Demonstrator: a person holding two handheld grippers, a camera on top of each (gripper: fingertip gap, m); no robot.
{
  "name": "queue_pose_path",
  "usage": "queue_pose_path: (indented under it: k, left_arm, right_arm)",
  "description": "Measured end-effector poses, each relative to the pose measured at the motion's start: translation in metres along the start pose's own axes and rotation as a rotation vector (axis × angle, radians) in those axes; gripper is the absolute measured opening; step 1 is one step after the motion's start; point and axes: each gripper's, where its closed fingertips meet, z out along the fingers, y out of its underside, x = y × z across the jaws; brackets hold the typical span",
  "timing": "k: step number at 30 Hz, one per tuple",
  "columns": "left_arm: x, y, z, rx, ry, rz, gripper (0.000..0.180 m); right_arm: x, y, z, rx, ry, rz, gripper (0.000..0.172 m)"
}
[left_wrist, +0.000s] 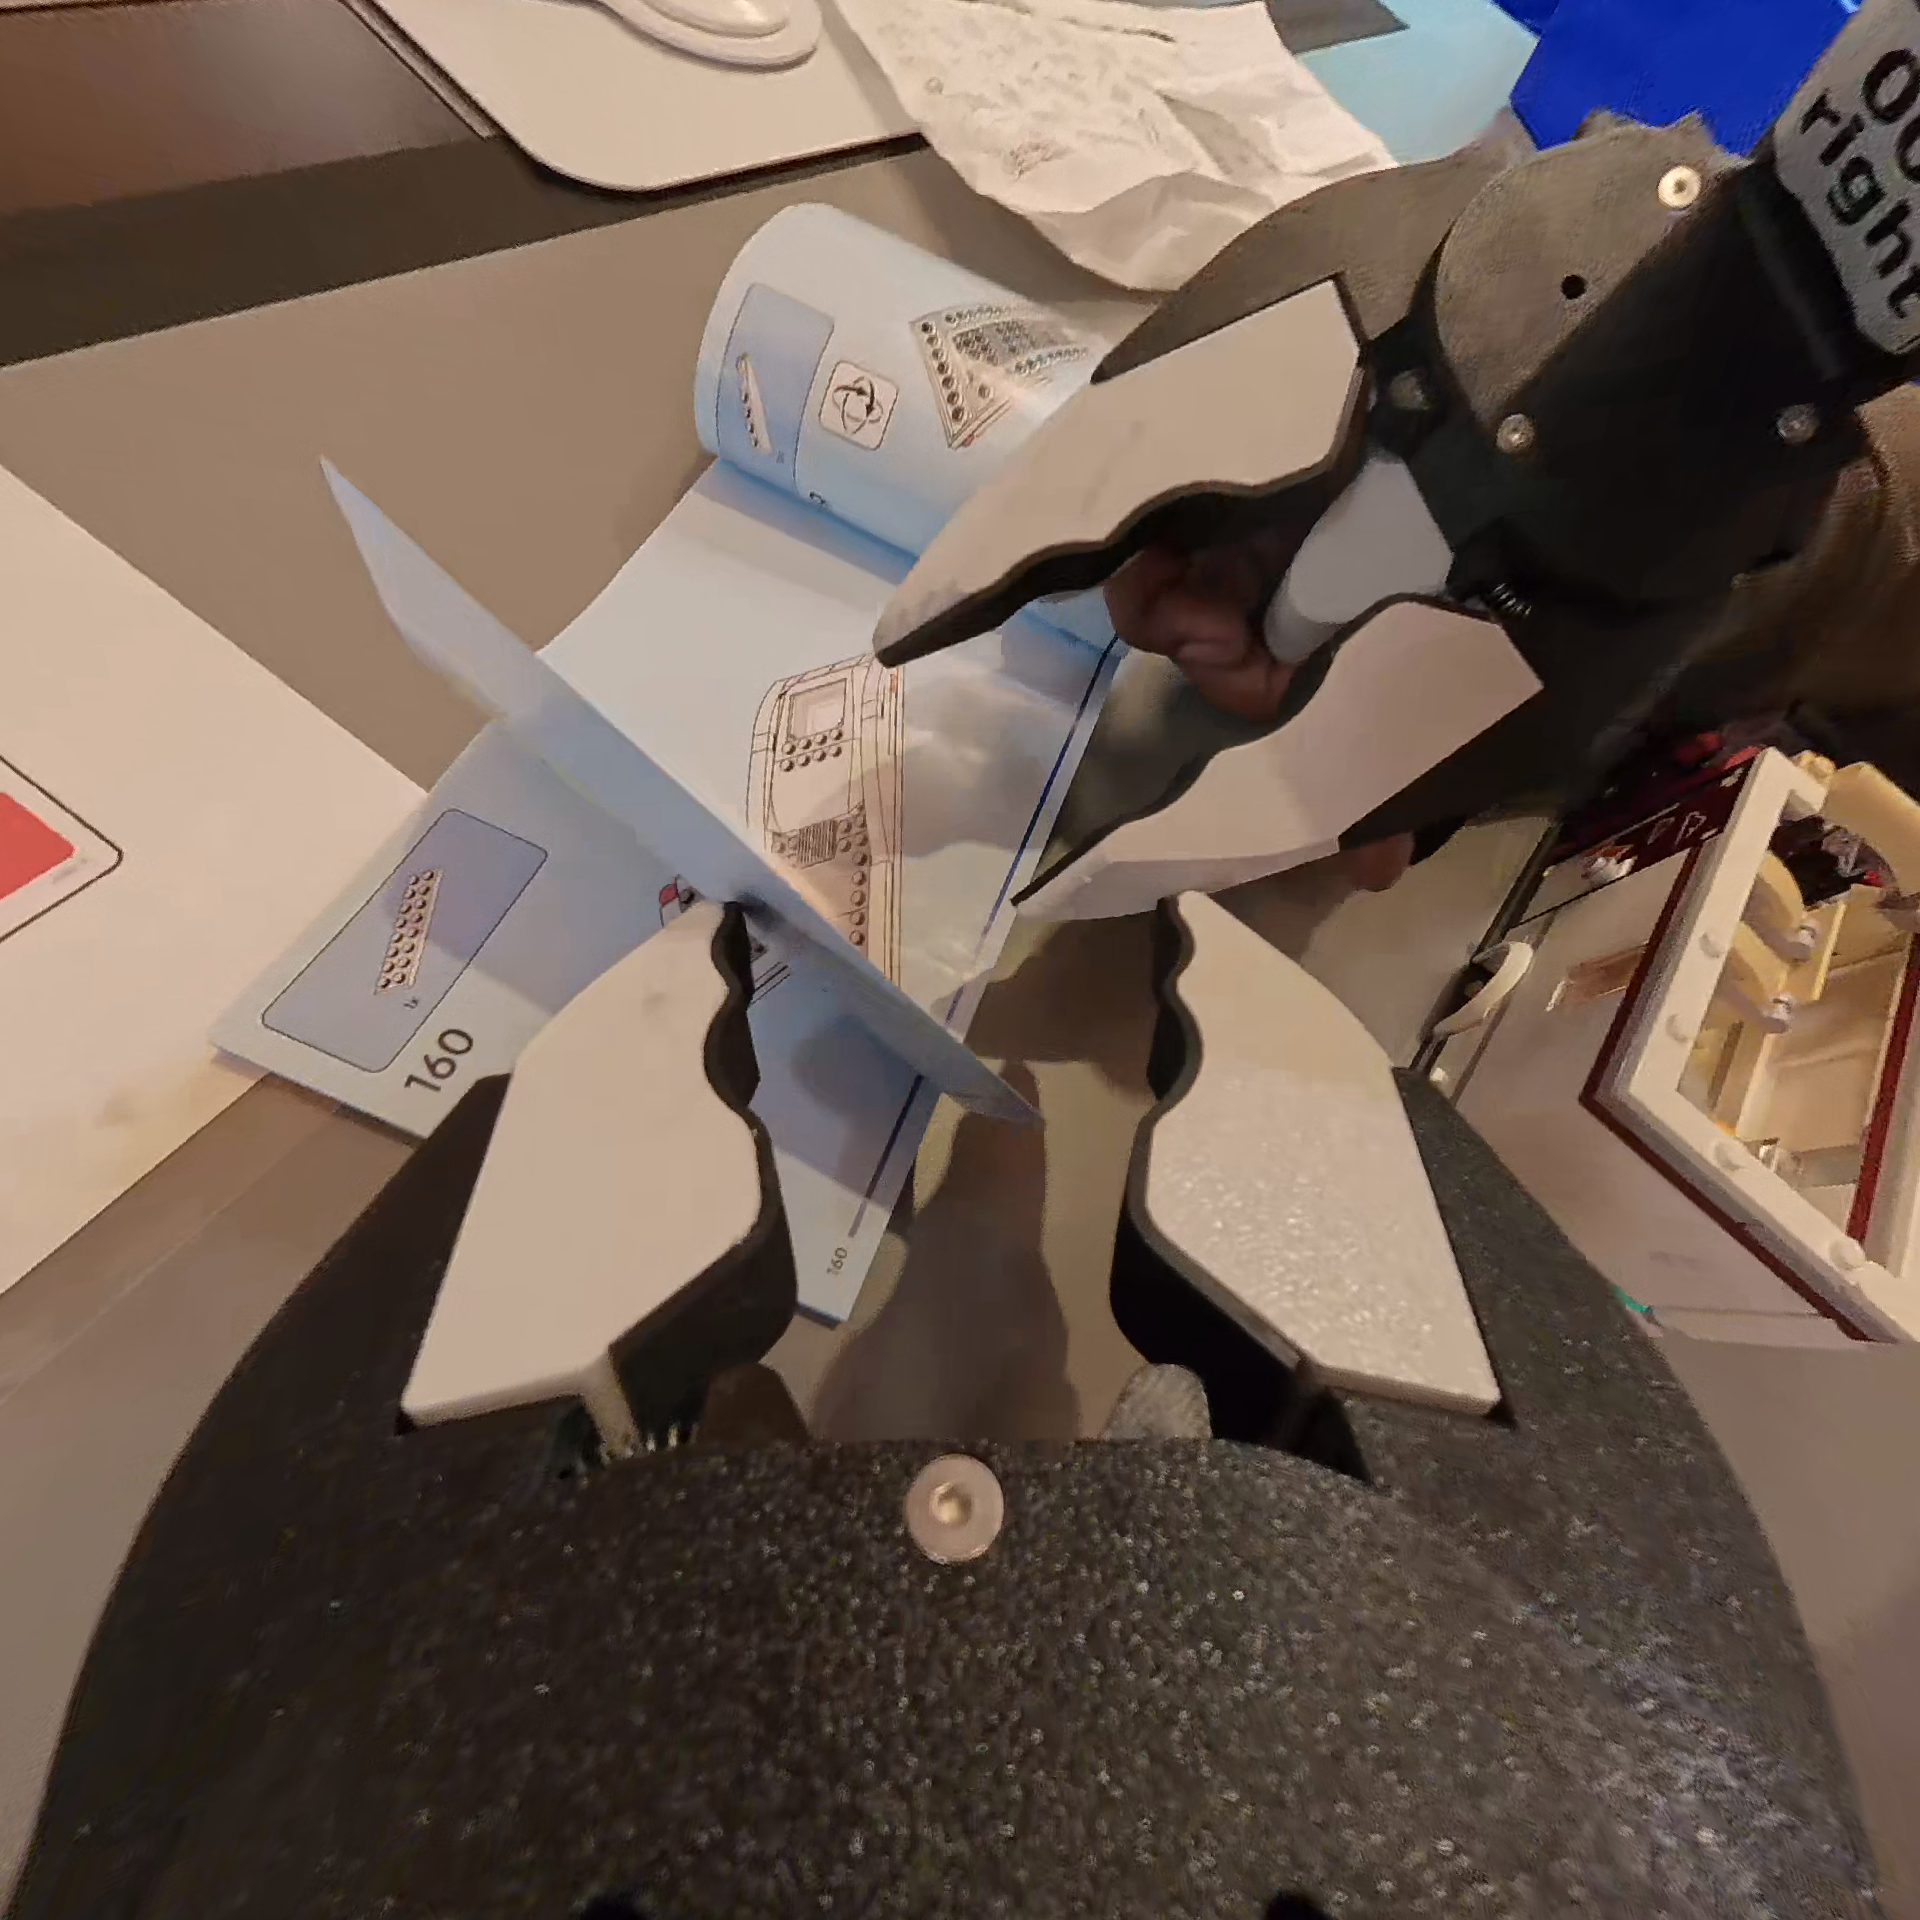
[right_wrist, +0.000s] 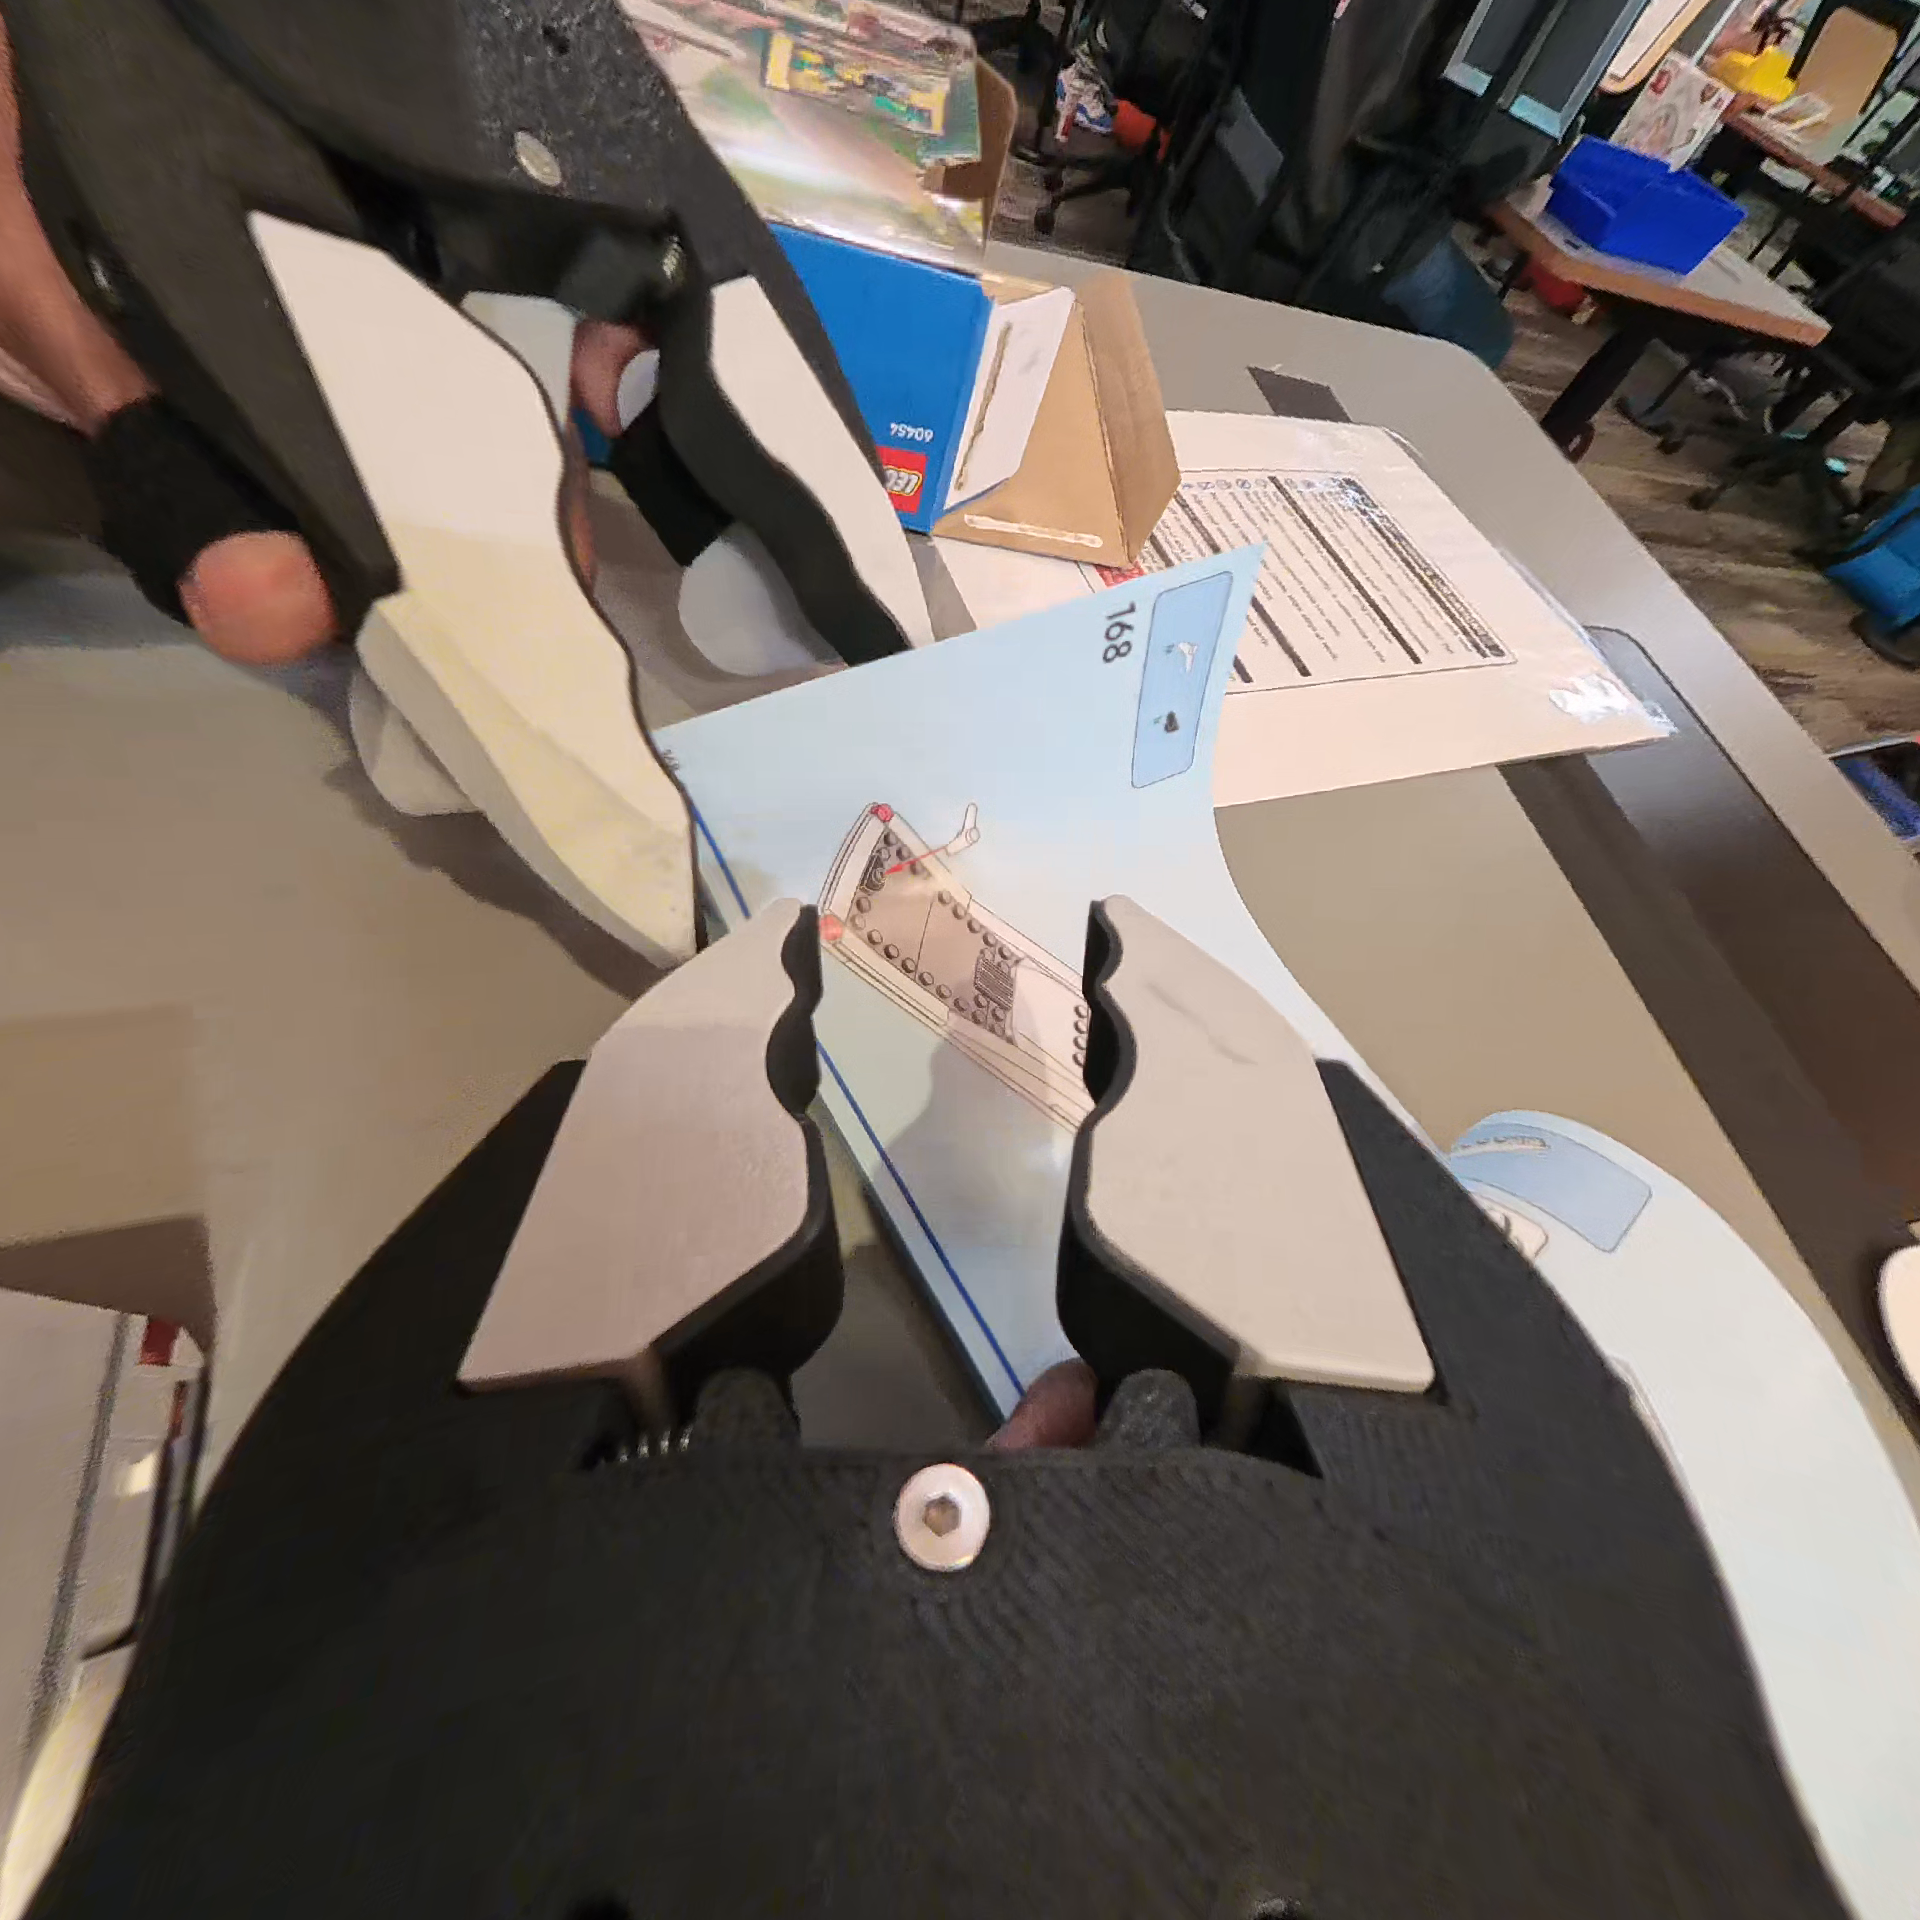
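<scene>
Blue box (right_wrist: 894, 343), flap open

Booklet (left_wrist: 665, 665) lower corner hidden behind left gripper (left_wrist: 951, 914) fingers; white model (left_wrist: 1766, 1049) cut off at frame right, interior blurred.

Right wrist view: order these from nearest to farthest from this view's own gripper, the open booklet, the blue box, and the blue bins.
From the right gripper:
1. Open booklet, directly under the open fingers.
2. Blue box, beyond it on the same table, slightly left.
3. Blue bins, on another table, far upper right.
</scene>
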Motion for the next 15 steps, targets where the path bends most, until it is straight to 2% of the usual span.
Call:
queue_pose_path:
  k: [4,9,15]
  left_arm:
    - [0.006,-0.004,0.002,0.025,0.024,0.007,0.075]
    - [0.011,-0.005,0.008,0.029,0.018,0.048,0.075]
    - [0.017,0.002,0.019,-0.016,-0.013,0.132,0.077]
  right_arm:
    - [0.005,0.003,-0.008,-0.009,-0.001,0.053,0.047]
    - [0.024,0.025,-0.019,-0.135,0.095,0.021,0.034]
    - [0.019,0.019,-0.023,-0.082,-0.013,0.234,0.032]
